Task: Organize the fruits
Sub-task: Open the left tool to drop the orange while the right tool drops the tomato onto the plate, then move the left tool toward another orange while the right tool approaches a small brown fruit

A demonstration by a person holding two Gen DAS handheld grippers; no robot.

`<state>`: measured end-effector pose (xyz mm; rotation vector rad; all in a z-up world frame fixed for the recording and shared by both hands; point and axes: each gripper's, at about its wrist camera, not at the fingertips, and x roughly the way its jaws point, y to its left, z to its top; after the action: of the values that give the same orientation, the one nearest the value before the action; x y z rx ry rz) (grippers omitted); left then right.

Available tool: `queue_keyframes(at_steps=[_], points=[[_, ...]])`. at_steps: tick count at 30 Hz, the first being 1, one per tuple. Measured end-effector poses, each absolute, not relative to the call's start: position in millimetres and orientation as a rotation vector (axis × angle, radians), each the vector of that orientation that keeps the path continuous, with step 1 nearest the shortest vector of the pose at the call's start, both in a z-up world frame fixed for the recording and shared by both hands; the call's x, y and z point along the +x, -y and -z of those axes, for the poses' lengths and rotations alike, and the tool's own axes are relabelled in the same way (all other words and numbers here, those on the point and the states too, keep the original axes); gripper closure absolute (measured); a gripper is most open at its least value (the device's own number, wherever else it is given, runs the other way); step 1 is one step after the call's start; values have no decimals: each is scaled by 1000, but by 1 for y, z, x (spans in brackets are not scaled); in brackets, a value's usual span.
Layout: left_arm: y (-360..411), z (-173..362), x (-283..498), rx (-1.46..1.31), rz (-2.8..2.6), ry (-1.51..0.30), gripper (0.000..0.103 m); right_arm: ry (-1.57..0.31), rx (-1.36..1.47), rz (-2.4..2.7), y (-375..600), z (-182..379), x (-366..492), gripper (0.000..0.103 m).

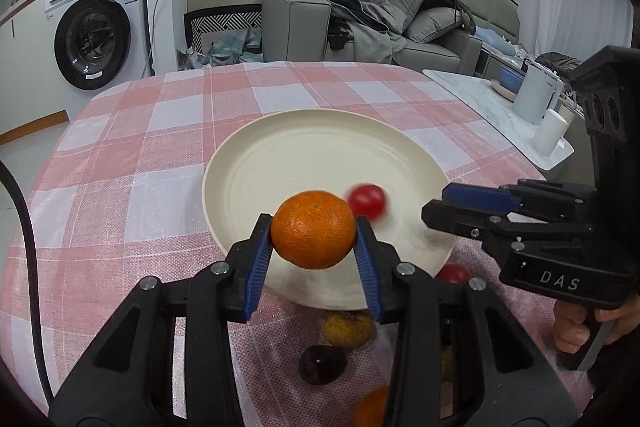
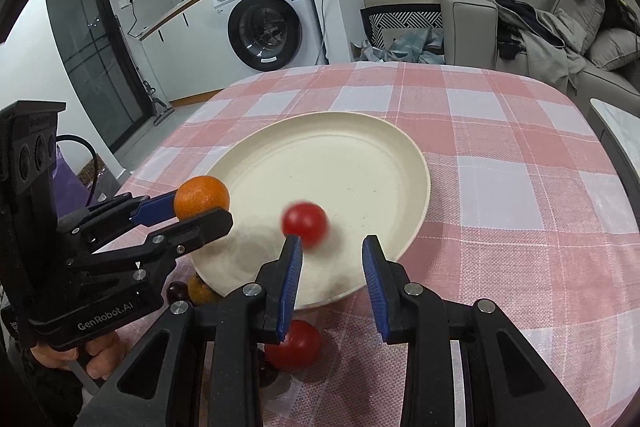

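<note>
1. Two grippers in view, both over the near edge of the cream plate [image 1: 320, 131] on the pink-and-white checked tablecloth [image 1: 132, 163].
2. Left gripper [image 1: 314, 247]: my blue pads are clamped on a mandarin [image 1: 313, 229], one pad on each side. Fruit is held off the surface, above the plate's near rim. Right wrist view confirms it: mandarin [image 2: 202, 202] pinched at the tips of the left gripper [image 2: 200, 213].
3. Right gripper [image 2: 332, 267]: jaws stand apart, nothing between the pads. In the left wrist view the right gripper [image 1: 438, 205] reaches over the plate's right side, tips empty.
4. Cherry tomato [image 2: 305, 225] sits just beyond my right gripper's left pad, over the plate's inner floor. It's motion-blurred in both views; I can't tell whether it touches the plate or the pad. Left wrist view has the same cherry tomato [image 1: 367, 202] just behind and right of the mandarin.
5. Loose fruit on the cloth, near side of the plate:
   - second red tomato [image 2: 294, 345], just outside the rim, under my right gripper
   - dull yellow-orange citrus [image 1: 347, 329]
   - dark purple round fruit [image 1: 322, 363]
   - another orange fruit [image 1: 372, 407], partly hidden at the bottom edge
6. Plate's inner floor [image 2: 340, 163] otherwise bare.
</note>
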<state>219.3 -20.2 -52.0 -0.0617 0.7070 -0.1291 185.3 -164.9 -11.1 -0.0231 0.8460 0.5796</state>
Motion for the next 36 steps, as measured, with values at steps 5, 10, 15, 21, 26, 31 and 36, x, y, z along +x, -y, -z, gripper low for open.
queue_keyframes(at_steps=[5,10,15,21,26,31,36], points=[[18,36,202,-46,108,-639,45,-797,-34,-569,173,0,174,47],[12,18,172,-35,96,-569,14,-760,-32,-557,183,-12,156,14],[8,6,144,-12,89,-546,1,-766,-43,-544,187,-18,147,0],[3,-2,110,-13,77,-546,1,-752,-54,-528,191,-27,132,0],[3,-3,89,-15,72,-552,1,-761,-65,-518,193,-25,120,0],[6,0,79,-14,77,-564,1,-788,-83,-525,192,-16,111,0],[8,9,73,12,76,-582,1,-802,-113,-538,188,-8,104,0]])
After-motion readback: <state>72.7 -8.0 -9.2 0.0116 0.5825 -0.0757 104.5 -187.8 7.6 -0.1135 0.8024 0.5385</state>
